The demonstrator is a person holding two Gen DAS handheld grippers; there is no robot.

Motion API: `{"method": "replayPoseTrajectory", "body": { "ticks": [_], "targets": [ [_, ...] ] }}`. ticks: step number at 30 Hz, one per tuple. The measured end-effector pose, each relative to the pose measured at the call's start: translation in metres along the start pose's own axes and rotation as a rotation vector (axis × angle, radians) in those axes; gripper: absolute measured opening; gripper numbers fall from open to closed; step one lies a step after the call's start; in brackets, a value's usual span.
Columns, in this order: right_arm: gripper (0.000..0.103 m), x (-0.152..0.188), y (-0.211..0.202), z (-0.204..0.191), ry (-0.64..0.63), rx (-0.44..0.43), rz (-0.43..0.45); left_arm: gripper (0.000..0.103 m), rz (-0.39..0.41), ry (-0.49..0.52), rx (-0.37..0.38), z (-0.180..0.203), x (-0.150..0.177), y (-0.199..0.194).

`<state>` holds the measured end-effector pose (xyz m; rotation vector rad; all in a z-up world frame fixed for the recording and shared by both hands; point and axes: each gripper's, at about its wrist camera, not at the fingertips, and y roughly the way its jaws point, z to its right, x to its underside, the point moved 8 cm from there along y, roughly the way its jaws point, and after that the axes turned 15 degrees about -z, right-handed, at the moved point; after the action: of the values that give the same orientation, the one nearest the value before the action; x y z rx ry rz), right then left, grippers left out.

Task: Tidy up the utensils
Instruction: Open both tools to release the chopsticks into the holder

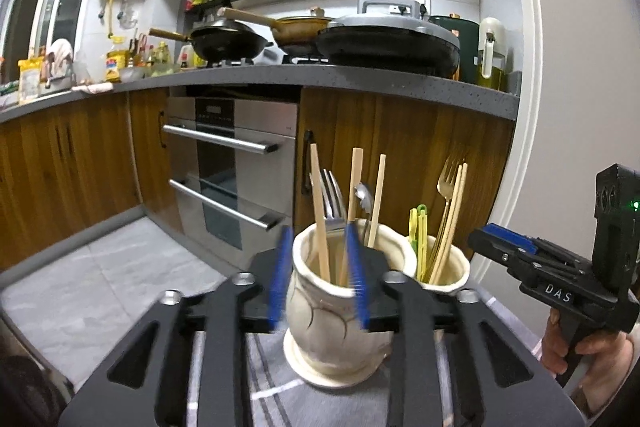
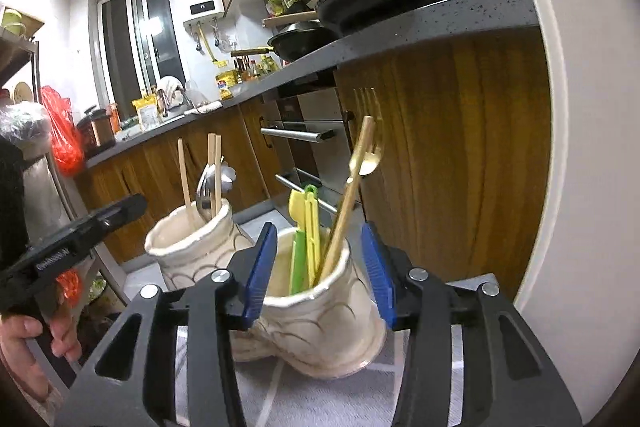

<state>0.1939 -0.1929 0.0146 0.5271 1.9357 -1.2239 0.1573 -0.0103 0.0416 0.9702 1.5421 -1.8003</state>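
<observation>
Left hand-held gripper (image 1: 318, 277) stands parted around the left cream jar (image 1: 340, 311); right hand-held gripper (image 2: 318, 277) stands parted around the neighbouring cream jar (image 2: 320, 319), just beside it.

Two glossy cream ceramic holders (image 1: 340, 327) (image 2: 320, 327) hold wooden chopsticks (image 1: 320, 211), metal forks (image 1: 334, 199) and green plastic pieces (image 2: 308, 227).

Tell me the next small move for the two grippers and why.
Probably draw both back. The left gripper and right gripper stand open, pads off, each in front of a cream holder, with the utensils standing inside, silver fork, gold fork.
</observation>
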Motion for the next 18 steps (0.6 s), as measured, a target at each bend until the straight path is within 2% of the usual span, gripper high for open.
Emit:
{"method": "replayPoseTrajectory", "body": {
  "ticks": [1, 5, 9, 12, 13, 15, 18],
  "targets": [
    [0.056, 0.004, -0.002, 0.002, 0.001, 0.005, -0.015, 0.049, 0.0, 0.001, -0.004, 0.0, 0.003, -0.004],
    [0.063, 0.029, -0.004, 0.007, -0.027, 0.041, -0.102, 0.069, -0.012, 0.008, -0.017, 0.0, 0.023, -0.014],
    [0.069, 0.063, -0.005, 0.01, -0.069, 0.083, -0.175, 0.078, -0.048, 0.011, -0.042, 0.0, 0.05, -0.016],
    [0.076, 0.076, -0.009, 0.01, -0.087, 0.087, -0.193, 0.083, -0.063, 0.026, -0.073, 0.002, 0.069, -0.016],
    [0.078, 0.08, -0.01, 0.007, -0.097, 0.088, -0.195, 0.088, -0.066, 0.024, -0.081, 0.002, 0.075, -0.017],
    [0.083, 0.082, -0.014, 0.003, -0.115, 0.095, -0.186, 0.092, -0.061, 0.014, -0.085, 0.002, 0.084, -0.019],
    [0.094, 0.078, -0.027, -0.009, -0.149, 0.1, -0.125, 0.096, -0.031, 0.009, -0.111, 0.002, 0.092, -0.024]
  ]
}}
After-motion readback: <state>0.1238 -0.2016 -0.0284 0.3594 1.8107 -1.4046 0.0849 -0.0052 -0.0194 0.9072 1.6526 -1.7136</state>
